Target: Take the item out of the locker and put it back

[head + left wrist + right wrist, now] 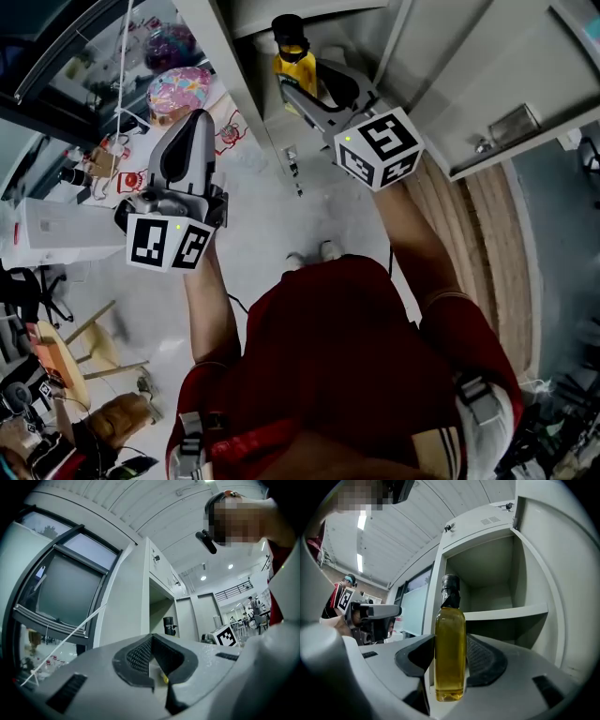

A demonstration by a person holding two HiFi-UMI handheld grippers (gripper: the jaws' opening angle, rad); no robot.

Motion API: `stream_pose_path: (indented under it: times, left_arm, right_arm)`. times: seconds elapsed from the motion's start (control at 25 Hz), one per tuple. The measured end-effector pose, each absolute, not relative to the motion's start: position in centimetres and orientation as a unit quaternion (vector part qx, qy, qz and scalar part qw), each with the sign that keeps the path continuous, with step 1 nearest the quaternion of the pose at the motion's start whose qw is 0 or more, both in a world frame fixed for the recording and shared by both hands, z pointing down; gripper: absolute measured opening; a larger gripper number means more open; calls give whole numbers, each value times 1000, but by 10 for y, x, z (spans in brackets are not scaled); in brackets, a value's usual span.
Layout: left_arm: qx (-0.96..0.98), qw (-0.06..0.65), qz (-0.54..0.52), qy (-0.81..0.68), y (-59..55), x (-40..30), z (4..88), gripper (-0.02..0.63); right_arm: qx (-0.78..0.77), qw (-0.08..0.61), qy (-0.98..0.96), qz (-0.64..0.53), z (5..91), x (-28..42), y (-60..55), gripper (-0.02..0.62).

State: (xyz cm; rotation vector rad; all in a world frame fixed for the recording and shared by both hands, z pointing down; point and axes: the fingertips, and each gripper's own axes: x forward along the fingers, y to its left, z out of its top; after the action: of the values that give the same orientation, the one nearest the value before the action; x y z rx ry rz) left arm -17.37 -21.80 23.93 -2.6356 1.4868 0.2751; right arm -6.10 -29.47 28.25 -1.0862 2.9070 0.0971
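Note:
A bottle of yellow oil (pixel 298 67) with a black cap stands upright between the jaws of my right gripper (pixel 305 89), just in front of the open grey locker (pixel 319 17). In the right gripper view the pads press on both sides of the bottle (pixel 450 653), and the locker's shelf (pixel 506 613) and empty compartments lie behind it. My left gripper (pixel 192 122) hangs to the left, away from the locker, its jaws together with nothing between them. From the left gripper (pixel 157 663) view, the bottle's cap (pixel 169 625) shows by the locker's edge.
The locker door (pixel 487 94) stands open at the right. A table with colourful items (pixel 178 89) is at the left, beside a window (pixel 70 592). A wooden chair (pixel 84 347) and another person (pixel 117 417) are at the lower left.

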Motion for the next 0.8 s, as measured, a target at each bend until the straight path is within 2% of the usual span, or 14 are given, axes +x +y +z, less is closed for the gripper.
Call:
stream_pose_path:
  times: [0.8]
  left_arm:
    - [-860, 40, 78, 502, -230, -180, 256, 6]
  right_arm:
    - [-349, 4, 936, 48, 330, -81, -316, 193]
